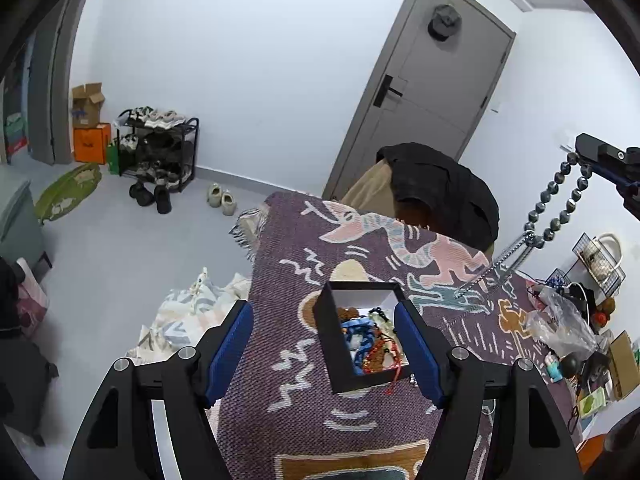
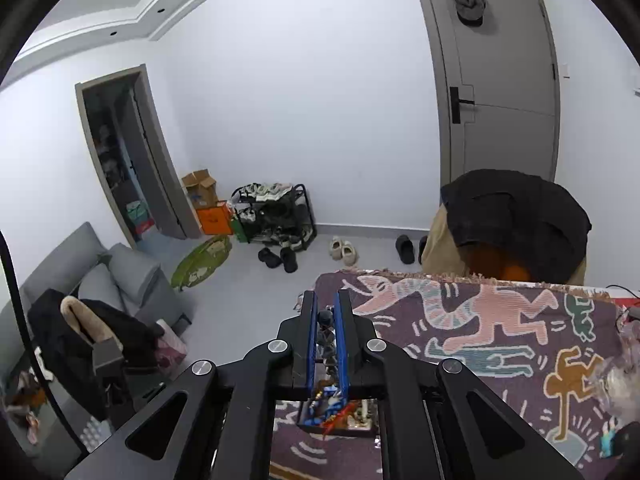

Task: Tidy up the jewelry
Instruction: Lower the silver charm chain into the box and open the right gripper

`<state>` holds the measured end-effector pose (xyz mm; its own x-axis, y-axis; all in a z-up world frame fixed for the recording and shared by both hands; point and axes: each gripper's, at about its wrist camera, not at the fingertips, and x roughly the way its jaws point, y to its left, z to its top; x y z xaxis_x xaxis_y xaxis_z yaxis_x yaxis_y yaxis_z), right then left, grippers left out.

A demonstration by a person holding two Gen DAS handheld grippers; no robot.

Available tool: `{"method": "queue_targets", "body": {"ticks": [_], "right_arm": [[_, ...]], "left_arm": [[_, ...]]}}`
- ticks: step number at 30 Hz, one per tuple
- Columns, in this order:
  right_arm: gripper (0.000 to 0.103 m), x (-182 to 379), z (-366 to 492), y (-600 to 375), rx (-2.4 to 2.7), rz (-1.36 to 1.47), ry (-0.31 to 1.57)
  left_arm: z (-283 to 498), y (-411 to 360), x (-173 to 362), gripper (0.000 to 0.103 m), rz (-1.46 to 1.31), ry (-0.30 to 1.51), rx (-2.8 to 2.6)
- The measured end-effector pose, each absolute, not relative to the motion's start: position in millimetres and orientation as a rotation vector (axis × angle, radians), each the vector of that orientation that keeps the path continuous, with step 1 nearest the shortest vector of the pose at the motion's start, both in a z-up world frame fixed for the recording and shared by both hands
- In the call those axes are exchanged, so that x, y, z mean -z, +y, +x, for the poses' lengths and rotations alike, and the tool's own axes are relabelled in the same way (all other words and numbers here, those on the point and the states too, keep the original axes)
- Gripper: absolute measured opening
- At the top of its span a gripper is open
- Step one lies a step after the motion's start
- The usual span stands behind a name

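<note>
Patterned purple cloth (image 1: pixel 304 396) covers the table, with a grey door (image 1: pixel 432 92) and a shoe rack (image 1: pixel 160 148) behind. On it stands a black jewelry box (image 1: pixel 340 344) heaped with beads, lying between the spread jaws of the left gripper (image 1: pixel 332 350), nearer its right finger. The right gripper (image 2: pixel 326 312) is clamped on a dark beaded necklace (image 1: pixel 560 204), which dangles above the cloth, apart from the box.
</note>
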<state>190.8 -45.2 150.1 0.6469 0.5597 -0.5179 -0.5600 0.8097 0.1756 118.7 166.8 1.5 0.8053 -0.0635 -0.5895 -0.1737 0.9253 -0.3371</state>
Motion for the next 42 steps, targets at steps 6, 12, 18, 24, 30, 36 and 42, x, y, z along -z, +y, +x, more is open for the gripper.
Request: {"method": "queue_targets", "body": {"ticks": [6,12,18,24,30,36,42], "right_arm": [[0.009,-142.0,192.3,-20.6,-0.641,-0.032,0.605],[0.009,-117.2,201.0,-5.7,-0.635,-0.062,0.65],[0.01,-64.5,216.9,15.8,-0.628,-0.159,0.778],[0.039,-21.6,231.2,13.0,-0.61,-0.195,0.903],[0.044,-26.4,229.1,-32.2,-0.58,-0.154,0.875],[0.044,-19.9,225.2,-90.4,-0.536,-0.111,0.872],[0.044,-6.0,222.6,-141.7,-0.493,-0.072,0.881]], "left_arm": [[114.2,182.2,5.2,0.074,-0.416,0.636,-0.074],[112.3,194.5,13.0,0.074,-0.443,0.642,-0.091],[113.7,199.4,19.7,0.074,-0.457,0.656,-0.097],[116.1,190.4,21.1,0.074,-0.438,0.668,-0.085],[122.3,173.8,19.9,0.074,-0.418,0.679,-0.061],[132.2,134.6,14.7,0.074,-0.368,0.688,-0.005],[137.8,85.4,13.7,0.074,-0.296,0.711,0.059]]}}
